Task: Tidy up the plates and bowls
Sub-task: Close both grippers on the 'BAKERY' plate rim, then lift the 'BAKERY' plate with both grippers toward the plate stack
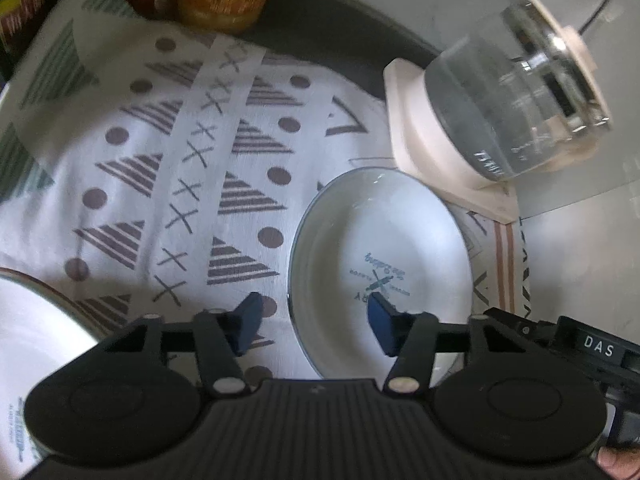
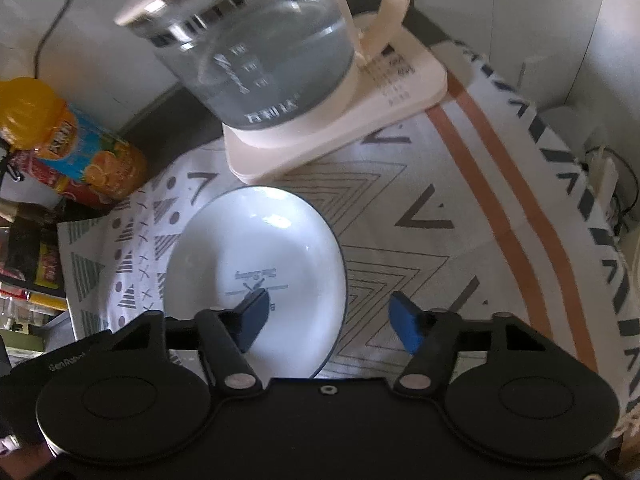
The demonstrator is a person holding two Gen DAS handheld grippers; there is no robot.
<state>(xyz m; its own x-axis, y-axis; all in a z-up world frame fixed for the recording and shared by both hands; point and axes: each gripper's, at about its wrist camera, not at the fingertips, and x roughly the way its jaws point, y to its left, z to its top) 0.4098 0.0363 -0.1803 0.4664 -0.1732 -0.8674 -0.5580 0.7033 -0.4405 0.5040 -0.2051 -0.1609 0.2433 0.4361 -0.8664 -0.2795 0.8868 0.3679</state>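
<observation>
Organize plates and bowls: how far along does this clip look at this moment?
Early. Done: nothing visibly stacked. In hand: the left gripper and right gripper straddle opposite rims of the blue-rimmed plate, jaws open, not yet gripping; it lies on the patterned cloth beside the kettle. Left: lifting it, plus a second dish at the left view's edge.

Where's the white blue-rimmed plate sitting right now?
The white blue-rimmed plate lies on the patterned tablecloth, just in front of the glass kettle's cream base; in both wrist views each tongs straddles one side of its rim.

Glossy ceramic bowl (image 1: 380, 256), matt woven cloth (image 1: 168, 168)
</observation>
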